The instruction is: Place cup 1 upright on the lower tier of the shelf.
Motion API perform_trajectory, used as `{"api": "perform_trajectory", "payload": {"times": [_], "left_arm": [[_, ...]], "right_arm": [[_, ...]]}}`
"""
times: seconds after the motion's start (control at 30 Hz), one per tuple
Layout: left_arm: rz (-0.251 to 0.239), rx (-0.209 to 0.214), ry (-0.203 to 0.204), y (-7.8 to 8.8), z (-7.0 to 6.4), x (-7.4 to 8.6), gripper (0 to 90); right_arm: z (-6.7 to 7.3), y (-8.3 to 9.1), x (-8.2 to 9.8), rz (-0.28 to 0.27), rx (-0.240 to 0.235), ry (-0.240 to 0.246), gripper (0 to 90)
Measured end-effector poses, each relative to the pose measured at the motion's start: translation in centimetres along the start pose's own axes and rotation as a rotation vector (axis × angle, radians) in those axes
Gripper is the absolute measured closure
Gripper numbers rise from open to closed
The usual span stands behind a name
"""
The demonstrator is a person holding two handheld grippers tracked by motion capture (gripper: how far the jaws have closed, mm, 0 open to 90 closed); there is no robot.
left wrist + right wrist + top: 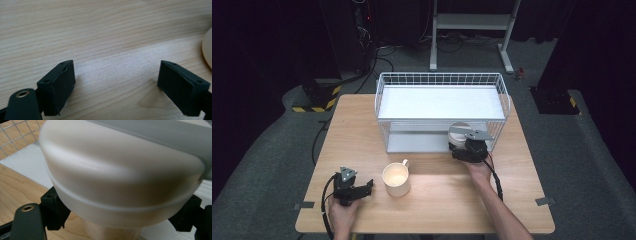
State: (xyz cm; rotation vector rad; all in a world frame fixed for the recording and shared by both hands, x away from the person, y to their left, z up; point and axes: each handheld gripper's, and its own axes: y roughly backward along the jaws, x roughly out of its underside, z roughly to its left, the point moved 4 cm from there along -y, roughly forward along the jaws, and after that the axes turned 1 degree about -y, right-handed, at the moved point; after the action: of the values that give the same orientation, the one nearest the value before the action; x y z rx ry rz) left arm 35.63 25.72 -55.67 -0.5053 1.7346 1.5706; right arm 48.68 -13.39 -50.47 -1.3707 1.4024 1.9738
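Right gripper (468, 149) in the high view sits at the front right of the white wire rack (442, 80), the hand behind it reaching in from the bottom. A round whitish container (458, 132) is at its tip, just inside the rack's lower shelf on the right side. Left gripper (349, 186) rests low on the wooden table (522, 165) near the front left corner, hand wrapped around it, pointing right toward the cream mug (396, 180); gripper and mug are near but apart. The mug stands upright, handle toward the rack, in front of the rack's lower shelf.

Left gripper view: left gripper (116, 87) jaws wide apart, only bare table (100, 30) between them. The mug's (208, 47) pale edge cuts in at the right border, not touching the jaws.

Right gripper view: right gripper (122, 212) jaws sit on either side of the container (120, 175), both pressed against its lower part, so it's gripped at a wide spread. The container is white and domed, with a ridge running round it. Behind it are rack wire (15, 130) at top left and the white shelf board (27, 165); wood shows below.
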Motion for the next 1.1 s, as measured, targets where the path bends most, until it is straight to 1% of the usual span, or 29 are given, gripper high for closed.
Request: {"api": "perform_trajectory", "payload": {"times": [0.1,0.13,0.2,0.23,0.33,0.47,0.53,0.57,0.6,0.63,0.67,0.77,0.8,1.03,1.1], "left_arm": [[0.002,0.001,0.001,0.0,0.0,0.0,14.9],[0.001,0.0,0.001,0.0,0.0,0.0,14.9],[0.002,0.001,0.001,0.0,0.0,0.0,14.9],[0.0,0.0,0.0,0.0,0.0,0.0,14.9],[0.001,0.001,0.0,0.0,0.0,0.0,15.0],[-0.001,-0.001,0.0,0.0,0.0,0.0,15.0],[0.0,0.0,0.0,0.0,0.0,0.0,15.0],[0.0,-0.001,0.001,0.0,0.0,0.0,15.0],[0.0,-0.001,0.001,0.0,0.0,0.0,15.0],[0.0,-0.001,0.001,0.0,0.0,0.0,15.0],[0.0,-0.001,0.001,0.0,0.0,0.0,15.0],[0.0,0.0,0.001,0.0,0.0,0.0,15.0],[0.001,0.0,0.0,0.0,0.0,0.0,15.0],[0.0,0.0,0.001,0.0,0.0,0.0,15.0],[0.001,0.0,0.0,0.0,0.0,0.0,15.0]], "right_arm": [[-0.4,-0.3,0.0,-0.015,0.006,0.021,18.7],[-0.4,-0.3,0.0,-0.017,0.011,0.01,18.7],[-0.5,-0.4,0.0,-0.02,0.015,0.018,18.7],[-0.6,-0.6,-0.3,-0.004,0.017,0.012,18.6],[-0.9,-0.9,-0.6,0.008,0.02,0.015,18.6],[-0.9,-1.0,-0.6,0.004,0.022,0.003,18.5],[-1.0,-1.1,-0.6,0.0,0.022,0.009,18.4],[-1.1,-1.1,-0.6,-0.002,0.016,-0.005,18.0],[-1.1,-1.1,-0.6,-0.002,0.016,-0.005,18.0],[-1.1,-1.1,-0.6,0.002,0.01,-0.026,16.9],[-1.1,-1.1,-0.6,0.002,0.01,-0.026,16.9],[-1.3,-1.2,-0.5,0.01,0.016,-0.02,12.4],[-1.3,-1.1,-0.4,0.016,0.015,-0.032,11.7],[-1.2,-0.6,-0.5,0.017,0.001,-0.03,10.6],[-1.1,-0.5,-0.4,0.022,0.007,-0.038,10.7]]}}
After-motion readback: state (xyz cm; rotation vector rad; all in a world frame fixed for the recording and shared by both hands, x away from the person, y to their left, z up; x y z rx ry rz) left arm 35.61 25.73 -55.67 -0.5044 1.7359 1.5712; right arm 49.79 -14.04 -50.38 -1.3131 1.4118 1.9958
